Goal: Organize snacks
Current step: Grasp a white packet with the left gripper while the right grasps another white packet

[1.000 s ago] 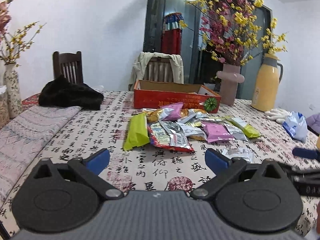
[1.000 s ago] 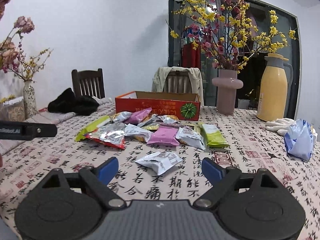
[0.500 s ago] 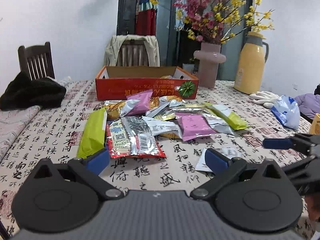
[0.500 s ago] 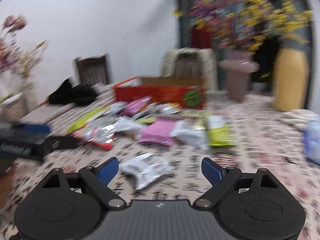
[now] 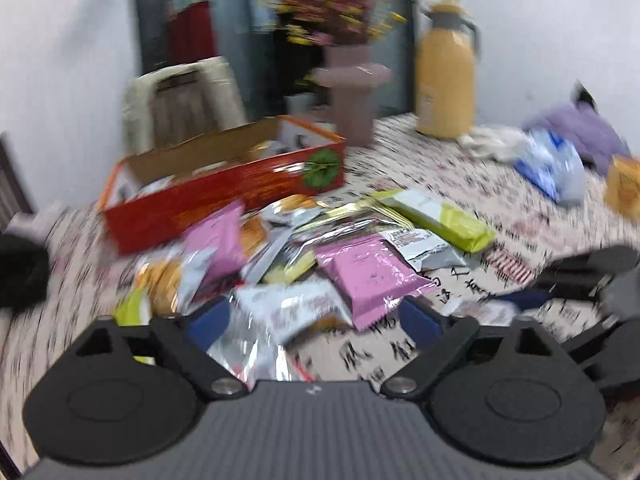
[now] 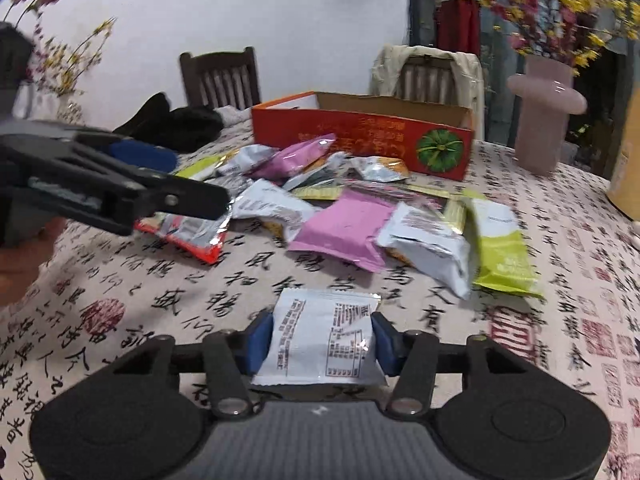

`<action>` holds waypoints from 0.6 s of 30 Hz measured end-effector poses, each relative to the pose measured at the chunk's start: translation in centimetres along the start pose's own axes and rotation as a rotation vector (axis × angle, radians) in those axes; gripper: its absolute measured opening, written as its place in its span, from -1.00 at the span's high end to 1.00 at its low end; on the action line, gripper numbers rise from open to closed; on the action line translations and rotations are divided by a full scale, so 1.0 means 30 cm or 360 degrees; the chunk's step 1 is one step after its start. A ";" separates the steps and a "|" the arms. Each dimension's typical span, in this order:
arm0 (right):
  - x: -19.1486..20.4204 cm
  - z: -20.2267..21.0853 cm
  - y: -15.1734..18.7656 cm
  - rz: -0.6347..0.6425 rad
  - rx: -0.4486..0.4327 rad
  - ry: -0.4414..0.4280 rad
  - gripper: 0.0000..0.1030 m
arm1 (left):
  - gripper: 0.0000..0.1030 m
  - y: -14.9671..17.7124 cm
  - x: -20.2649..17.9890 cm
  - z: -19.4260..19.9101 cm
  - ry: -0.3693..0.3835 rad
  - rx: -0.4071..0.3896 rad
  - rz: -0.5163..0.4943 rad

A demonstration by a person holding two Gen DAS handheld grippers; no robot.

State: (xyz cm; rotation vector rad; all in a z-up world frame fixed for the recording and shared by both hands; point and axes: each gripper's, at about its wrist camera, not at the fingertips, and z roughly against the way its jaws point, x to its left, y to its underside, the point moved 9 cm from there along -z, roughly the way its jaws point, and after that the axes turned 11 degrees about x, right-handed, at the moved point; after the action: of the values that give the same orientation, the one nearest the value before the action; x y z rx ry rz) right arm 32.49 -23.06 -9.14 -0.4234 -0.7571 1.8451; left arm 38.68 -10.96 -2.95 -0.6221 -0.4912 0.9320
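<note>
A pile of snack packets (image 6: 344,224) lies on the calligraphy tablecloth in front of an open red cardboard box (image 6: 360,140). One white snack packet (image 6: 324,336) lies apart, nearer me. My right gripper (image 6: 320,340) is closing, and its blue pads meet the packet's two side edges. In the blurred left wrist view my left gripper (image 5: 314,324) is closing too, still wide, low over the pile's near edge. A silver-white packet (image 5: 280,316) lies between its jaws, and the pads do not clearly press it. A pink packet (image 5: 368,272) lies just beyond.
Behind the box stand a pink vase (image 6: 544,116) of flowers and a yellow thermos (image 5: 444,80). A blue-white bag (image 5: 552,168) and white gloves lie at the right. A black cloth (image 6: 176,124) lies at the back left, with chairs (image 6: 220,76) at the far edge.
Both grippers have come in low toward the snacks. The right jaws have narrowed onto the lone white packet. The left gripper rolled and slid to the pile's near edge, its jaws slightly narrower.
</note>
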 end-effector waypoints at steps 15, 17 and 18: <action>-0.103 0.039 -0.028 -0.0139 -0.0088 0.0008 0.00 | -0.03 -0.045 0.061 -0.284 0.0264 0.0320 -0.0327; -0.096 0.035 -0.026 -0.0147 -0.0089 -0.0005 0.00 | 0.09 -0.040 0.054 -0.276 0.0316 0.0346 -0.0243; -0.093 0.033 -0.024 -0.0150 -0.0087 -0.0007 0.00 | 0.12 -0.038 0.050 -0.269 0.0314 0.0343 -0.0217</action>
State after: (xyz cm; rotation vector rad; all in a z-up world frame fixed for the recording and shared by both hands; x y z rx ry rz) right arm 33.48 -25.74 -8.08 -0.4122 -0.8183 1.7413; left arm 45.21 -12.43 -7.82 -0.4725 -0.2488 0.7728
